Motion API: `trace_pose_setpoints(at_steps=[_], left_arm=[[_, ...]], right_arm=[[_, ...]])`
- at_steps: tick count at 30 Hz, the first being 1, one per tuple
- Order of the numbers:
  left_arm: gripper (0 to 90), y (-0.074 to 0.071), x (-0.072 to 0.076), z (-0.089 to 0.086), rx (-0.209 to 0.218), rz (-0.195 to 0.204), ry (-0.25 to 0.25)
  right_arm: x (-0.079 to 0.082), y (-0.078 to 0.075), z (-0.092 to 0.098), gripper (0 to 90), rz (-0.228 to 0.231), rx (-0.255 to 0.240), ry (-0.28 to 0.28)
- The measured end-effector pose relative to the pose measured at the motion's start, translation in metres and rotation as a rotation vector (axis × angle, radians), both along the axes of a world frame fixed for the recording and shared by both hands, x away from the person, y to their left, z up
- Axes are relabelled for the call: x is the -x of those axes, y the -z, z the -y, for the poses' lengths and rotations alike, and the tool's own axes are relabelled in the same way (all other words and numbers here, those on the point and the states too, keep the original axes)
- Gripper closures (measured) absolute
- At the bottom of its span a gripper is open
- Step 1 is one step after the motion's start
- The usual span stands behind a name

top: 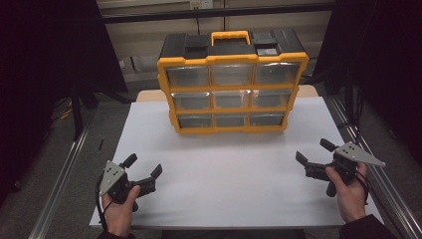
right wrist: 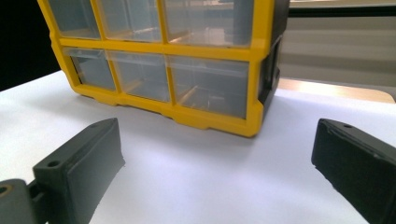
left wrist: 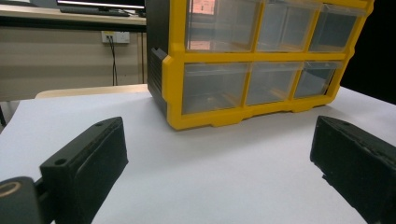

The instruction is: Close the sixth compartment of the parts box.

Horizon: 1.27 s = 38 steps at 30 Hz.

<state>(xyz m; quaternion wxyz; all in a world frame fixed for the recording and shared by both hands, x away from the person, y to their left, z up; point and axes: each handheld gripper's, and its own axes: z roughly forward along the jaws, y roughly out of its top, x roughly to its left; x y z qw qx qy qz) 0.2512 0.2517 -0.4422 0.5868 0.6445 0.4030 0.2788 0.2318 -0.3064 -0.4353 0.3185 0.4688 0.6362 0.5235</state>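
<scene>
**Drawer cabinet waits, both grippers wide**

We see the yellow drawer cabinet (top: 232, 82) standing upright at the far middle of the white table (top: 224, 174), well apart from us. Our left gripper (top: 146, 167) and right gripper (top: 311, 151) rest near the table's near corners, jaws spread, holding nothing. We judge the cabinet rigid, bulky and fairly heavy; its clear drawers (left wrist: 214, 86) look smooth and slippery, so the top handle (top: 230, 36) seems the surest hold.

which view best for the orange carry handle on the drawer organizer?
High view: the orange carry handle sits fully visible atop the yellow-and-black plastic drawer organizer. Both gripper views cut the organizer's top off, showing just its clear drawers.
</scene>
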Motion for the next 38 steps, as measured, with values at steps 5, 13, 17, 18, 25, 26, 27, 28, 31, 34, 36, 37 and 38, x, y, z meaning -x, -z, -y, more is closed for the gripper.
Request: trace_pose_setpoints(at_steps=[5,13,17,18,25,26,27,28,31,34,36,37,38], left_arm=[[3.9,0.000,0.001,-0.001,-0.021,-0.006,-0.002],[3.9,0.000,0.004,-0.003,-0.025,-0.012,-0.007],[4.0,0.001,0.005,-0.004,-0.033,-0.017,-0.007],[3.9,0.001,0.005,-0.005,-0.035,-0.018,-0.007],[3.9,0.001,0.006,-0.007,-0.045,-0.027,-0.019],[3.9,0.001,0.006,-0.007,-0.049,-0.030,-0.019],[3.9,0.001,0.006,-0.007,-0.049,-0.030,-0.018],[3.9,0.001,0.005,-0.007,-0.049,-0.030,-0.017],[3.9,0.002,0.005,-0.007,-0.045,-0.035,-0.019],[3.8,0.002,0.005,-0.007,-0.053,-0.035,-0.017],[3.8,0.001,0.005,-0.006,-0.051,-0.033,-0.020],[3.8,0.001,0.005,-0.007,-0.073,-0.034,-0.017],[3.8,0.001,0.005,-0.007,-0.060,-0.031,-0.017]], right_arm=[[0.008,0.002,0.005,1.2,-0.014,-0.002,0.015],[0.019,0.005,0.014,1.3,-0.026,-0.004,0.034],[0.026,0.008,0.018,1.3,-0.025,0.008,0.042],[0.028,0.009,0.019,1.3,-0.030,0.012,0.044],[0.037,0.012,0.024,1.2,-0.009,0.037,0.052],[0.038,0.012,0.024,1.2,-0.012,0.044,0.053],[0.038,0.013,0.023,1.2,-0.005,0.054,0.054],[0.038,0.013,0.023,1.2,-0.009,0.048,0.053],[0.035,0.013,0.023,1.3,-0.017,0.045,0.052],[0.034,0.014,0.022,1.2,-0.018,0.048,0.047],[0.034,0.013,0.022,1.2,-0.014,0.048,0.043],[0.034,0.013,0.022,1.3,-0.015,0.046,0.043],[0.033,0.013,0.022,1.2,-0.011,0.049,0.042]])
